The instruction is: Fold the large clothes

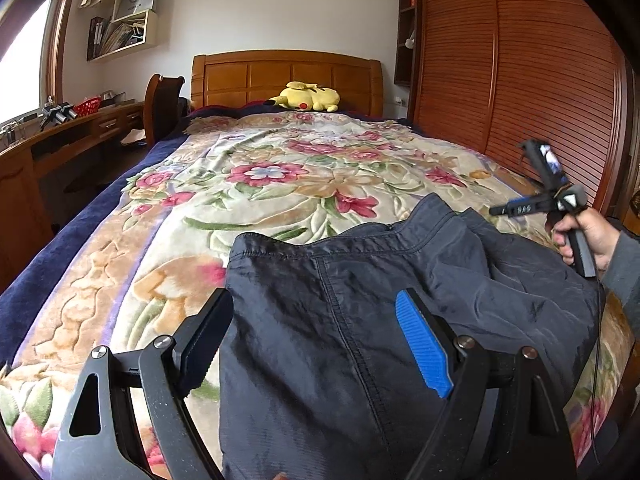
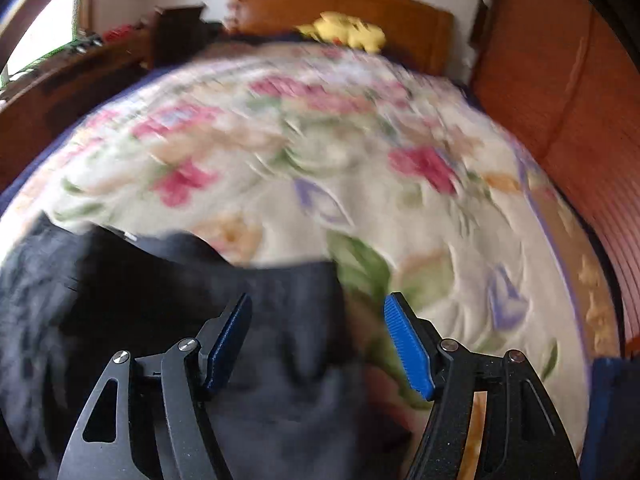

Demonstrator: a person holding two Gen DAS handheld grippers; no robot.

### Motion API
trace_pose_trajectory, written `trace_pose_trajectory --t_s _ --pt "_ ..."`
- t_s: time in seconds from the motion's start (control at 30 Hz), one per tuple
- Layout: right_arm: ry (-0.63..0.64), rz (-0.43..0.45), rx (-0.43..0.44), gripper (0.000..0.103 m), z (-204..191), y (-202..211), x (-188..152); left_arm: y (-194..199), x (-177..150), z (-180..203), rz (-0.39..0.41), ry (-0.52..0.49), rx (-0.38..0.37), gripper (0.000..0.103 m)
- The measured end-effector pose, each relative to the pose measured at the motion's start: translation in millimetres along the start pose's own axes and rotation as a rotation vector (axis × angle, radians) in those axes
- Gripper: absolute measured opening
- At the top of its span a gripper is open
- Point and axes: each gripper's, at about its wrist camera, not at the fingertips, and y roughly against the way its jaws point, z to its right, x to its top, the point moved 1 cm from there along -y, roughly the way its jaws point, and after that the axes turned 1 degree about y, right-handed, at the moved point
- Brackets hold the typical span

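Lying on the bed [image 1: 100, 248], on top of a flowery blanket [image 1: 280, 176], is a big dark blue jacket [image 1: 360, 280]. It sits at the near end of the bed, far from the headboard [image 1: 286, 76]. Part of it looks folded over, with a seam running down its middle and a zip near the top edge.

The left hand-held gripper [image 1: 316, 336] hangs just over the near part of the jacket. Its fingers [image 1: 424, 348] are spread wide, and nothing is pinched between them. The jacket cloth shows in the gap under them.

The right hand-held gripper [image 2: 318, 344] is over the right edge of the jacket, where the dark cloth meets the blanket. It is let go too, with its blue pads [image 2: 408, 348] apart and not squeezing the cloth. The right wrist picture is blurry. In the left wrist picture you can see a hand [image 1: 584, 236] in a grey sleeve holding this tool by its handle, up above the far right side of the jacket.

A yellow soft toy [image 1: 308, 97] lies by the headboard. A wooden wardrobe [image 1: 520, 92] stands on the right, and a worktop [image 1: 60, 132] with small things on it is on the left.
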Motion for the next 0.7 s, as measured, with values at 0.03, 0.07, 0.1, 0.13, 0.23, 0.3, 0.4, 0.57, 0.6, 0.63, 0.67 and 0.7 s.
trace_pose_trajectory --t_s 0.03,0.07,0.1,0.13,0.23,0.3,0.4,0.57,0.6,0.63,0.67,0.7 --pt "-0.021 -0.025 0.012 0.071 4 -10 -4 0 0 1 0.001 -0.001 -0.001 0.084" --pt "-0.036 -0.040 0.027 0.071 6 -18 -6 -1 -1 1 0.000 -0.002 -0.002 0.084" --pt "-0.044 -0.051 0.045 0.071 6 -25 -6 -2 -1 1 -0.003 -0.004 -0.005 0.084" --pt "-0.045 -0.059 0.059 0.071 6 -32 -6 -2 -1 2 -0.005 -0.007 -0.006 0.084" --pt "-0.060 -0.107 0.099 0.070 5 -54 -3 -5 -2 3 -0.009 -0.013 -0.002 0.084" --pt "-0.063 -0.150 0.127 0.066 10 -62 -4 -5 -3 3 -0.009 -0.013 -0.001 0.084" --pt "-0.048 -0.125 0.166 0.043 6 -63 -5 -7 -3 2 -0.012 -0.011 0.000 0.084" --pt "0.079 -0.032 0.119 0.006 -3 -35 -7 -8 -5 1 -0.017 -0.008 0.001 0.084" --pt "0.073 0.010 0.108 0.005 1 -26 -5 -9 -6 1 -0.020 -0.008 0.003 0.084" --pt "0.058 0.056 0.084 0.005 5 -12 -3 -9 -6 1 -0.021 -0.008 0.003 0.084" --pt "0.031 0.096 0.059 0.005 12 -2 -2 -9 -7 0 -0.024 -0.008 0.004 0.084" --pt "-0.005 0.135 0.026 0.004 23 9 1 -10 -8 0 -0.027 -0.007 0.005 0.084"
